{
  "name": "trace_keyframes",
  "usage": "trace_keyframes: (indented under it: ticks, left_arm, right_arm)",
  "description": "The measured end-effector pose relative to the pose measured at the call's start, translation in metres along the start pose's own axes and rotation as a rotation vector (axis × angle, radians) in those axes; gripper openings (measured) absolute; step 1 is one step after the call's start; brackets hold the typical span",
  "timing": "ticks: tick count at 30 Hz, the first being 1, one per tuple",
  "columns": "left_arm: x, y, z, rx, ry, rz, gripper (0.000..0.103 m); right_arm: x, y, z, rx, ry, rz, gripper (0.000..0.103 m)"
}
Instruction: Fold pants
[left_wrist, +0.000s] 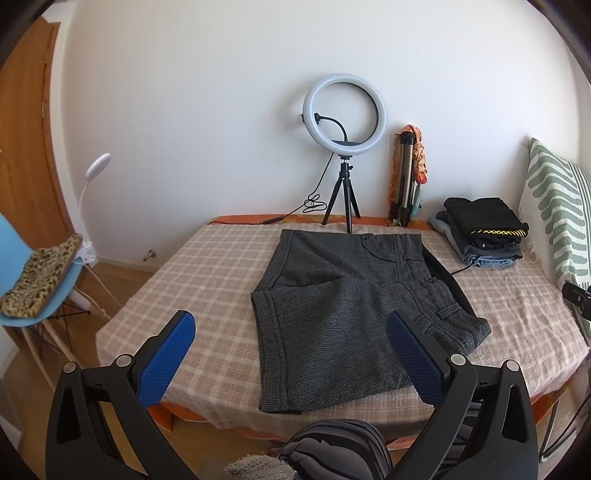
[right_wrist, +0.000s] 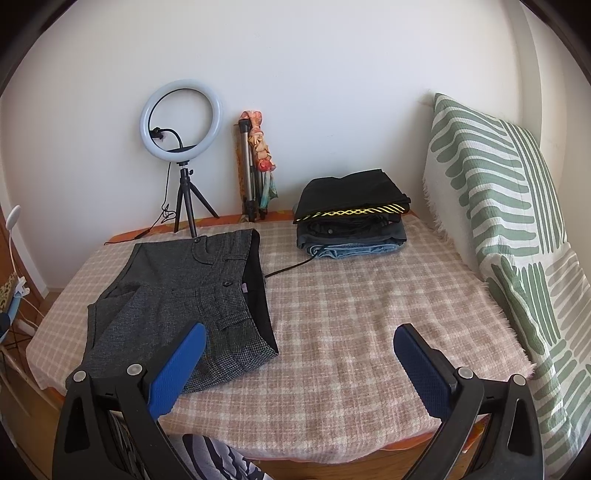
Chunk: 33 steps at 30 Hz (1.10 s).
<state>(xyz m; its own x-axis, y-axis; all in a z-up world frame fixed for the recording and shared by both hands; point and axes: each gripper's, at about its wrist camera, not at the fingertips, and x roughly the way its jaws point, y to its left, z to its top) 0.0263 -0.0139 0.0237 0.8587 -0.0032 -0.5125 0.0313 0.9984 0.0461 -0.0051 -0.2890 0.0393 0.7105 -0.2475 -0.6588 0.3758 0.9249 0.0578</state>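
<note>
Grey tweed pants (left_wrist: 343, 306) lie folded on the checked bed cover (left_wrist: 207, 280), waistband toward the wall. They also show at the left of the right wrist view (right_wrist: 184, 295), with a black lining edge on their right side. My left gripper (left_wrist: 291, 332) is open and empty, held above the near edge of the bed, its right pad (left_wrist: 413, 354) over the pants. My right gripper (right_wrist: 299, 347) is open and empty above the bare cover (right_wrist: 351, 314), to the right of the pants; its left pad (right_wrist: 177, 369) overlaps their near corner.
A stack of folded clothes (right_wrist: 351, 218) sits at the back right of the bed. A ring light on a tripod (left_wrist: 343, 147) and a folded tripod (left_wrist: 406, 177) stand by the wall. A green striped cushion (right_wrist: 509, 229) is on the right, a blue chair (left_wrist: 33, 288) on the left.
</note>
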Motion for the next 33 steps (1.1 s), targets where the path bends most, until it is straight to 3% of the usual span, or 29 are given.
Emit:
trace_keyframes:
  ticks: [24, 33]
  left_arm:
    - [0.011, -0.003, -0.002, 0.050, 0.004, 0.030, 0.103]
    - [0.039, 0.011, -0.018, 0.179, 0.053, -0.031, 0.103]
  right_arm:
    - [0.012, -0.001, 0.002, -0.035, -0.001, 0.032, 0.103]
    - [0.036, 0.005, 0.003, -0.218, -0.009, 0.140, 0.098]
